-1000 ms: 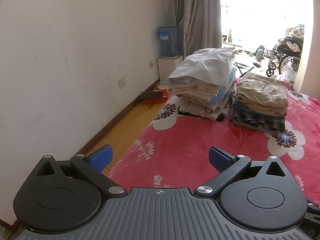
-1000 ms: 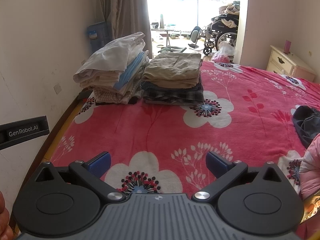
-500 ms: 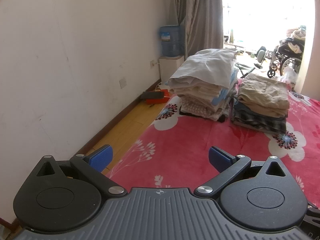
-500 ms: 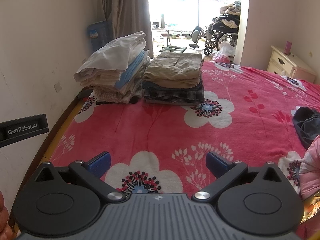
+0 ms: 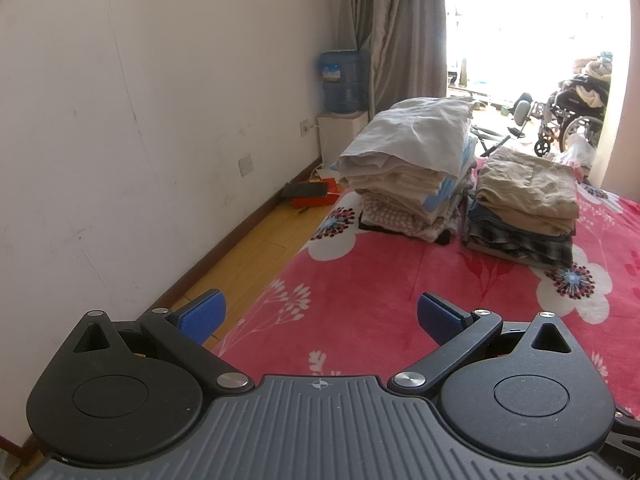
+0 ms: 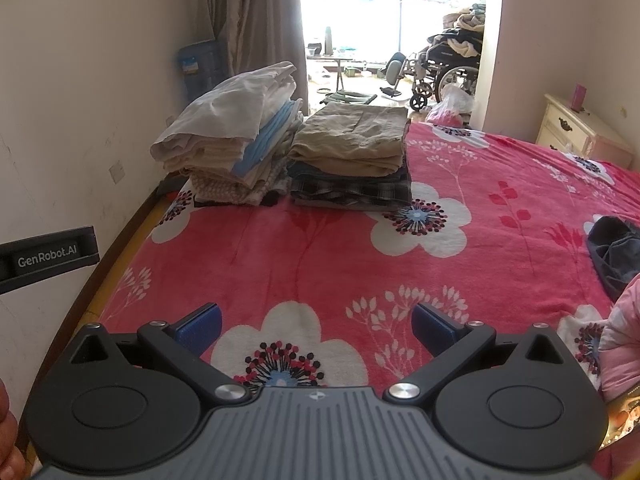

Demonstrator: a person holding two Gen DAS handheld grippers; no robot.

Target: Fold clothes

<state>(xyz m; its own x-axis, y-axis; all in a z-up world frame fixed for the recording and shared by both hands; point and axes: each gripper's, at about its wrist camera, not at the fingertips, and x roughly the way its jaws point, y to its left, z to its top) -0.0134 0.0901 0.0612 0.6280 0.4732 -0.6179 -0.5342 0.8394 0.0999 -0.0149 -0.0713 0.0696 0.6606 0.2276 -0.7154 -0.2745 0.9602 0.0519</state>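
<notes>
Both jaws stand wide apart, empty: the left hand-held gripper (image 5: 318, 316) and right hand-held gripper (image 6: 316, 322) hover over a plush pink floral bed (image 6: 320, 248). Two folded clothes stacks, pale crumpled cottons (image 6: 232, 148) beside khaki and plaid (image 6: 354, 156), sit at its far edge.

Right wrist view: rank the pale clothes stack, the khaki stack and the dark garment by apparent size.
1. pale clothes stack
2. khaki stack, nearly alike, so unsure
3. dark garment, smallest, though cut off at the frame edge
</notes>
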